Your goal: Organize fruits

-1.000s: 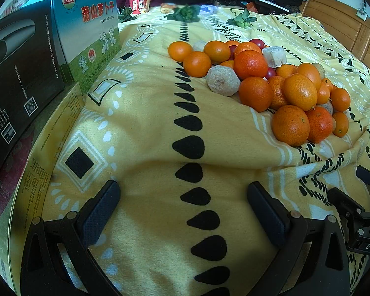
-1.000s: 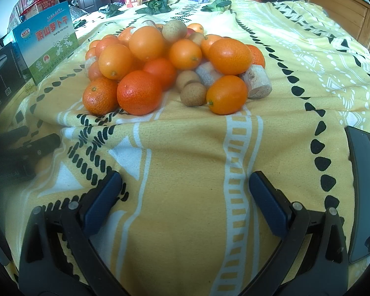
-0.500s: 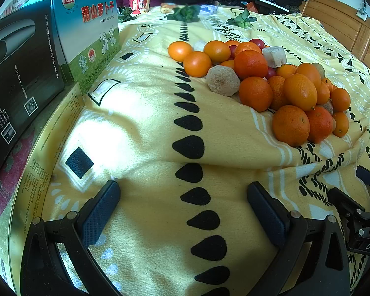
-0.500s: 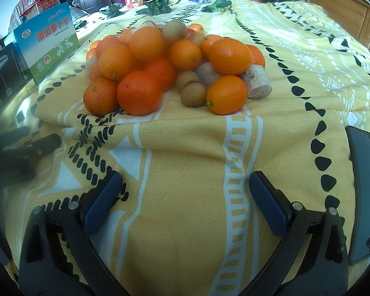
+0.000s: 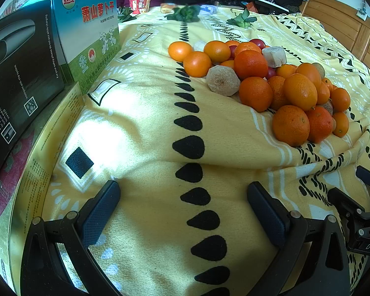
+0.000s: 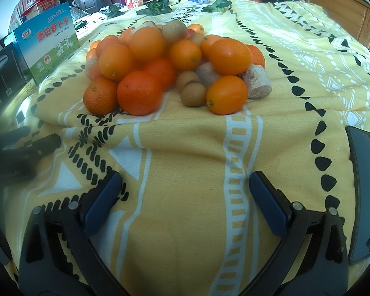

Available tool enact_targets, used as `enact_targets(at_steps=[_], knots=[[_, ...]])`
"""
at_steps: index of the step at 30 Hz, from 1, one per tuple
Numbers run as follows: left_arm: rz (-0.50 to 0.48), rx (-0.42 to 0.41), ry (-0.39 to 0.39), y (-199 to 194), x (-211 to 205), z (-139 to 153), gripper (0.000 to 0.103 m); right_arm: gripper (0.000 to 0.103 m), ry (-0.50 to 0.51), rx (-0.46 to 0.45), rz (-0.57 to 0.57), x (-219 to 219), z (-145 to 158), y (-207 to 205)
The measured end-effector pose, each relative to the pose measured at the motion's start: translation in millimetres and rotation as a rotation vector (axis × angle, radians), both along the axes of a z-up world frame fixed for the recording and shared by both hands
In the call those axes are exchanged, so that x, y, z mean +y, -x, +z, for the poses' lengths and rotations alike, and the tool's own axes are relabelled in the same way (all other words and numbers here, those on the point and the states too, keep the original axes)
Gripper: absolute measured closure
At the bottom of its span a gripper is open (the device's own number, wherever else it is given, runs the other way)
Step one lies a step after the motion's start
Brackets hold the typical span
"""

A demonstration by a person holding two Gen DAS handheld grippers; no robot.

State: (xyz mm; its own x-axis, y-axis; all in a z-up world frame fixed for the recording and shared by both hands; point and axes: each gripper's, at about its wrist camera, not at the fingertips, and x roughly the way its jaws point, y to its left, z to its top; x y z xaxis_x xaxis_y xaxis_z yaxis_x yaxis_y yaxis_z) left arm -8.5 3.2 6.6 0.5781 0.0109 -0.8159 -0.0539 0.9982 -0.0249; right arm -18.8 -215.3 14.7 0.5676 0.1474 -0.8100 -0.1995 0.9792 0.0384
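Note:
A pile of mixed fruit lies on a yellow patterned cloth [image 5: 140,113]: oranges [image 5: 250,64], kumquats [image 6: 226,98], small brown round fruits [image 6: 193,94], red fruits [image 5: 258,42] and pale cut chunks [image 5: 222,80]. In the left wrist view the pile is ahead and to the right; in the right wrist view the pile [image 6: 140,92] is straight ahead. My left gripper [image 5: 183,209] is open and empty, low over the cloth. My right gripper [image 6: 185,197] is open and empty, well short of the pile.
A blue-green carton [image 5: 86,29] and a black box [image 5: 19,74] stand at the left on a yellow box [image 5: 37,172]. A dark phone [image 6: 365,192] lies at the right. Green leaves [image 5: 185,13] and clutter are at the back. A wooden headboard [image 5: 345,32] is at the right.

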Motion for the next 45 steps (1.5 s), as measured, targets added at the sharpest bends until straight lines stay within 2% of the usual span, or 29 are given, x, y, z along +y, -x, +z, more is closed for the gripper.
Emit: enact_targets(at_steps=[10,32,40,45], knots=[[0.0,0.0,0.0,0.1,0.0,-0.1,0.0,0.0,0.021,0.02,0.003,2.4,0.2,-4.7],[0.004,-0.003,-0.002,0.9,0.1,-0.7,0.0,0.0,-0.01,0.004,0.005,-1.7,-1.9,-3.2],[0.011,0.025,-0.008,-6.1,-0.3,-1.7,0.0,0.0,-0.014,0.008,0.007,-2.3,-2.3,-4.4],[-0.001,0.109,0.036,-12.2,5.4,2.9,0.0,0.0,-0.032,0.032,0.037,-5.2,0.0,-5.9]])
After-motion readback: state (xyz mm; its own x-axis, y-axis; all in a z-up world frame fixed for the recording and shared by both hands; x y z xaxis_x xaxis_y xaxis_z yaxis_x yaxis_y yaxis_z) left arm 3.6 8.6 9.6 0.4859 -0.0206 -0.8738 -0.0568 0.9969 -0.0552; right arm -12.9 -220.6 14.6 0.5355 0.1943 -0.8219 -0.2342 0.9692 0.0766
